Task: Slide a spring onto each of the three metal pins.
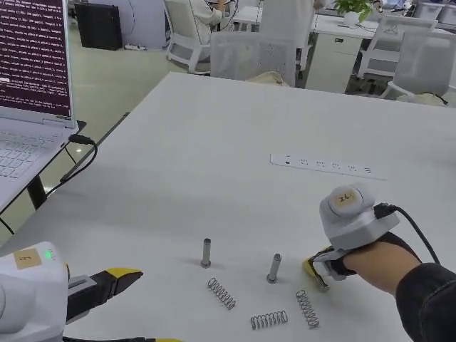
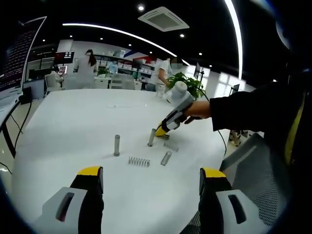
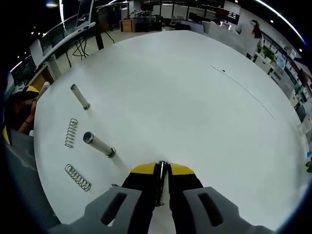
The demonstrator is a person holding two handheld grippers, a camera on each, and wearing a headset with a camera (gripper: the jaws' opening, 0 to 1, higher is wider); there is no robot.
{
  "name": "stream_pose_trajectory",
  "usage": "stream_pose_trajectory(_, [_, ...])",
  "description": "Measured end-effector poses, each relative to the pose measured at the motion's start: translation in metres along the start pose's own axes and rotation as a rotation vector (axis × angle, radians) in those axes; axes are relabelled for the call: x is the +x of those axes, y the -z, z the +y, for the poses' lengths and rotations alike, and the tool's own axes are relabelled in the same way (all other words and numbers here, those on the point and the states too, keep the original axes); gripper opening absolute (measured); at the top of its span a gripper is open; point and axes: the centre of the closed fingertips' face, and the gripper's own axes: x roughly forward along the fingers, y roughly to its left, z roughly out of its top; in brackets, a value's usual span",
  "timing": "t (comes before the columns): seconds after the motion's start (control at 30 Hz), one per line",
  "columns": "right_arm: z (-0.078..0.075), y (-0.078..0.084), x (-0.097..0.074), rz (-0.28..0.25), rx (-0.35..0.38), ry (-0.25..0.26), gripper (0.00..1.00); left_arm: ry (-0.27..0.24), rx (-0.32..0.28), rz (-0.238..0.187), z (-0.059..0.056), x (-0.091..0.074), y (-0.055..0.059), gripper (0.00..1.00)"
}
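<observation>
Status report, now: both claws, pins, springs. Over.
Left claw open. Right claw shut on one pin. Two pins upright, bare; three springs lie loose on table. Nothing blocks them.

The right gripper point(image 3: 161, 169) has its yellow-tipped jaws closed on a thin metal pin point(image 3: 160, 185) above the white table point(image 3: 195, 87). Left of the jaws a second pin point(image 3: 99, 145) and a third pin point(image 3: 80, 97) stand on the table. One spring point(image 3: 71, 132) lies near both, and another spring point(image 3: 78, 177) lies closer to the jaws

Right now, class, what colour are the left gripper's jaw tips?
Yellow, on the left gripper; clearest in the left gripper view.
</observation>
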Motion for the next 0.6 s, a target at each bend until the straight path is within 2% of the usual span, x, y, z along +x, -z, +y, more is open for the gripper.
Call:
stream_pose_trajectory(0.3, [0.004,0.001,-0.003,-0.008,-0.02,-0.004,0.06,0.003,-0.002,-0.006,-0.001,0.0,-0.001,0.77])
stream_pose_trajectory(0.6, [0.002,-0.005,-0.014,-0.042,-0.009,-0.002,0.06,0.006,0.002,-0.007,-0.002,0.0,-0.002,0.77])
